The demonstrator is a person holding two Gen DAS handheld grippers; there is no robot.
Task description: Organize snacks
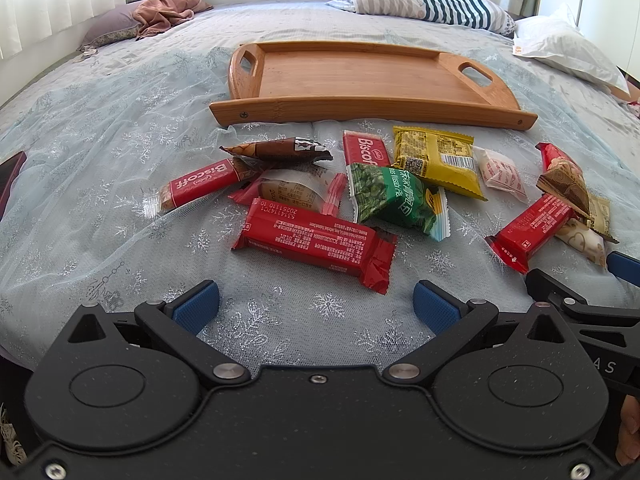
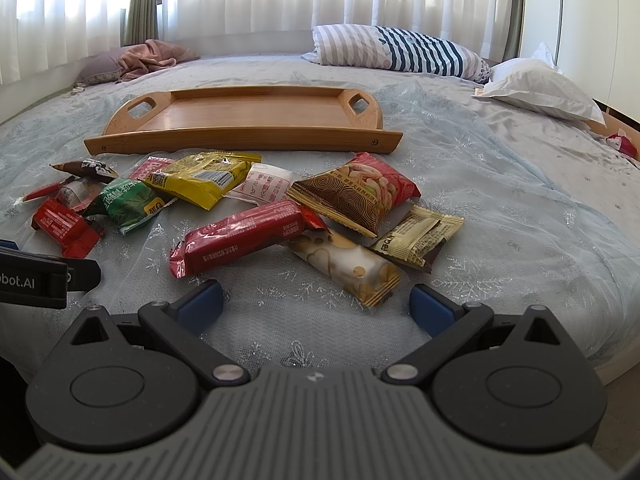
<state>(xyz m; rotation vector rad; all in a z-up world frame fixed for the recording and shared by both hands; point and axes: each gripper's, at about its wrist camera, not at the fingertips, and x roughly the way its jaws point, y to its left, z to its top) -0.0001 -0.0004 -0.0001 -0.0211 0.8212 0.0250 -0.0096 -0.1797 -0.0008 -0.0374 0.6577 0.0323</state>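
Bed (image 1: 100, 160): snacks (image 1: 316, 236) beyond parted jaws.

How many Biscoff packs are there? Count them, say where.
2. One Biscoff pack lies at the pile's left edge; the other sits behind the green pack, partly covered. Others may be hidden.

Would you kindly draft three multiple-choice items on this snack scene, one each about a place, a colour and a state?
1. Where does the wooden tray lie relative to the snacks?
A. Beyond them
B. Under them
C. On the floor

2. What colour is the packet with the barcode?
A. Blue
B. Yellow
C. White

3. How is the left gripper?
A. Shut on a bar
B. Open, holding nothing
C. Out of view

Answers: 1 A, the tray sits bare behind the pile; 2 B, its wrapper is yellow; 3 B, its blue fingers stand apart over bare cloth.
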